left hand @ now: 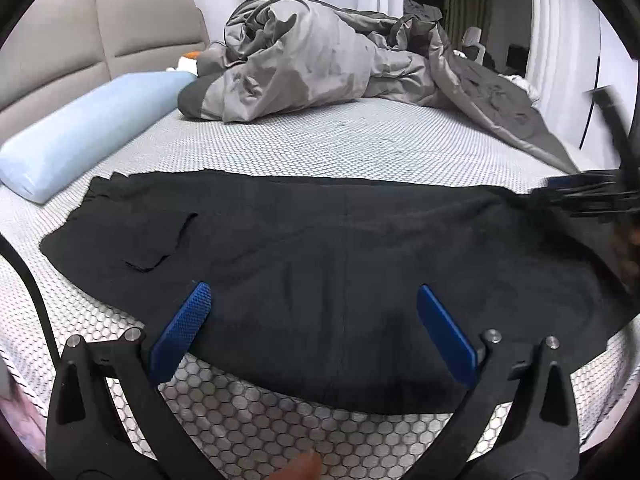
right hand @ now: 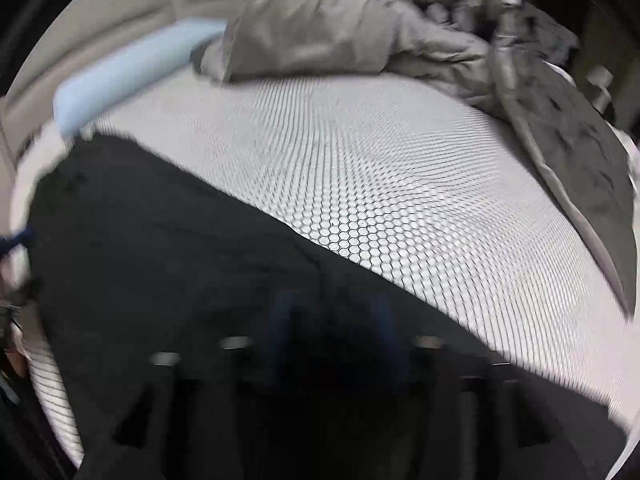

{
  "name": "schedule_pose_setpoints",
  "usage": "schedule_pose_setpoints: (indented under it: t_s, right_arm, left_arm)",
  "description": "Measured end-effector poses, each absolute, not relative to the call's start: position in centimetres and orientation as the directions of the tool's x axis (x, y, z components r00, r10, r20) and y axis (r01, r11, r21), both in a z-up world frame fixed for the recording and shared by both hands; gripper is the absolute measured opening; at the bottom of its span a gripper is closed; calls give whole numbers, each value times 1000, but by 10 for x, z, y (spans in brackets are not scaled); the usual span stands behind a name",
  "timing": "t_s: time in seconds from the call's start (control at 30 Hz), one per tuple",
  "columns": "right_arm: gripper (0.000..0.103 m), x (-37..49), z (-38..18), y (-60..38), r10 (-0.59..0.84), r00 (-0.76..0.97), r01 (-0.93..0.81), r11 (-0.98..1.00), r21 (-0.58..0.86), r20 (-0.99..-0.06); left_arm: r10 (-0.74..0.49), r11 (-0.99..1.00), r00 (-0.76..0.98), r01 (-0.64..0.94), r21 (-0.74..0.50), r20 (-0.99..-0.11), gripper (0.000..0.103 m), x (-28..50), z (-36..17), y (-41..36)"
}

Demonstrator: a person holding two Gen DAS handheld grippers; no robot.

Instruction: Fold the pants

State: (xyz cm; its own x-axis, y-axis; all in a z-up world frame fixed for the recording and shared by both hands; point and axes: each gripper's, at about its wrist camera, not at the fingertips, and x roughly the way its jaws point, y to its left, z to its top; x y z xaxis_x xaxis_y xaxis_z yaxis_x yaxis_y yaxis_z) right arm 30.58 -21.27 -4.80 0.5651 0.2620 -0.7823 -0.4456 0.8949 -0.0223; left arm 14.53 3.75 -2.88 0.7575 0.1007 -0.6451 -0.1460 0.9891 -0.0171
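Pants (left hand: 344, 264) flat along bed's (left hand: 360, 136) near edge, ready for folding. L gripper (left hand: 314, 300) fingers apart, empty; R gripper (right hand: 334, 320) blurred, fingers apart over cloth.

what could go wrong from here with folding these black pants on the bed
The black pants lie flat, so the open left gripper could pinch only the top layer, or snag the honeycomb-patterned mattress cover beneath. The right wrist view is motion-blurred; the right gripper may grab off-target and wrinkle the cloth.
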Motion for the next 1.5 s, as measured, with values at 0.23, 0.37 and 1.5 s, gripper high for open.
schedule_pose_setpoints:
  t_s: [0.23, 0.37, 1.5]
  right_arm:
    - [100, 234, -30, -256, 282, 688, -244, 958, 152, -669]
    - [101, 208, -37, -272, 233, 700, -99, 968, 231, -675]
    - [101, 172, -69, -268, 274, 666, -101, 955, 280, -694]
  left_arm:
    - [158, 987, 766, -145, 72, -623, 102, 141, -28, 24]
    - [148, 989, 772, -127, 78, -618, 102, 137, -26, 21]
    - [-61, 998, 759, 29, -60, -648, 102, 156, -18, 1]
